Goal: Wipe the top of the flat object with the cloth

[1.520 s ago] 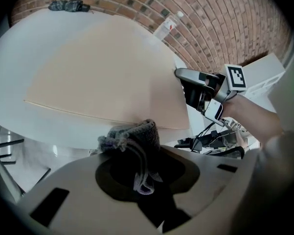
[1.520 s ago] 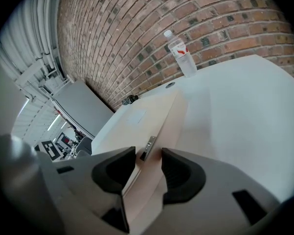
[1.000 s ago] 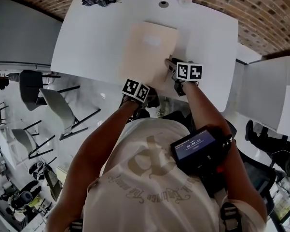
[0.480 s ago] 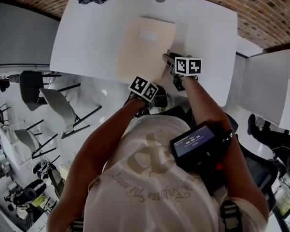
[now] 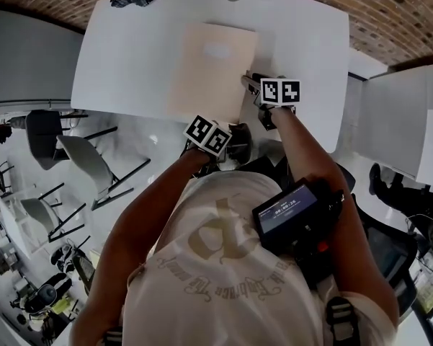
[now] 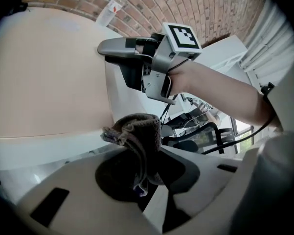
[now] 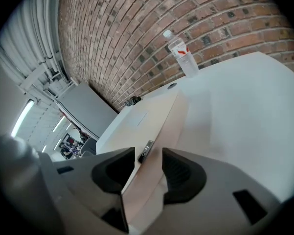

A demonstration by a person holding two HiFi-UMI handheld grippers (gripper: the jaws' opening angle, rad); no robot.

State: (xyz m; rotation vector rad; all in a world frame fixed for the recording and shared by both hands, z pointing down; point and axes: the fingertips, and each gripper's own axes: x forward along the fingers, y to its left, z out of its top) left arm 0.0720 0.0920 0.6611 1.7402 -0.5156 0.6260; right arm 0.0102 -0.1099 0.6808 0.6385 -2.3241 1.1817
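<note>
Head view: beige board (image 5: 212, 67) flat on white table (image 5: 130, 56). Right gripper (image 7: 149, 156) clamps board's right edge. Left gripper (image 6: 139, 153) pinches dark cloth (image 6: 135, 130), just beside board's near edge.

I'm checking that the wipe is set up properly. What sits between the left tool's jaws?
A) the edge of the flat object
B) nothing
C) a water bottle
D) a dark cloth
D: in the left gripper view a bunched dark cloth is pinched in the left tool. The flat object lies beyond it, and its edge is clamped in the right tool.
</note>
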